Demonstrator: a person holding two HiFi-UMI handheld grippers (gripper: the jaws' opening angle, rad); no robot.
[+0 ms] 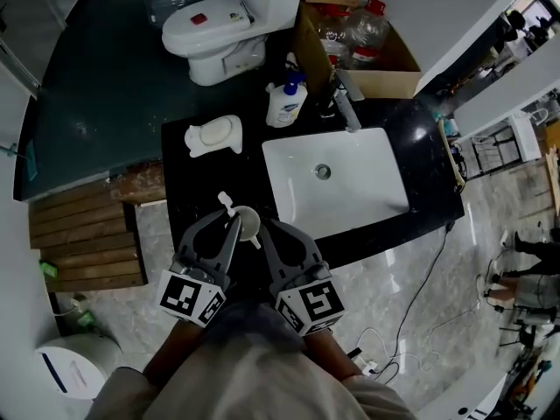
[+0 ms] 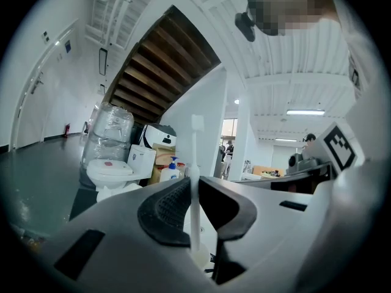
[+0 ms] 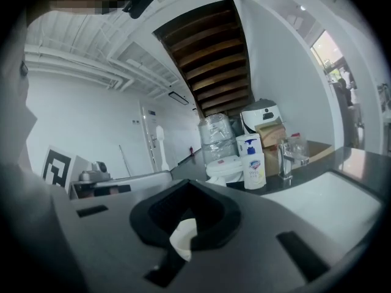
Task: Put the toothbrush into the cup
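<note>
A white toothbrush stands upright between the jaws of my left gripper, which is shut on its handle, with the brush head up. In the head view the brush head sticks out past the left gripper, at the rim of a small white cup. My right gripper is shut on the cup's side. In the right gripper view a strip of the cup's wall shows pinched in the right gripper, and the toothbrush rises at the left. Whether the handle's lower end is inside the cup is hidden.
Both grippers hover over the front edge of a black counter. A white sink with a faucet lies to the right. A soap dish and pump bottle stand behind; a toilet and cardboard box farther back.
</note>
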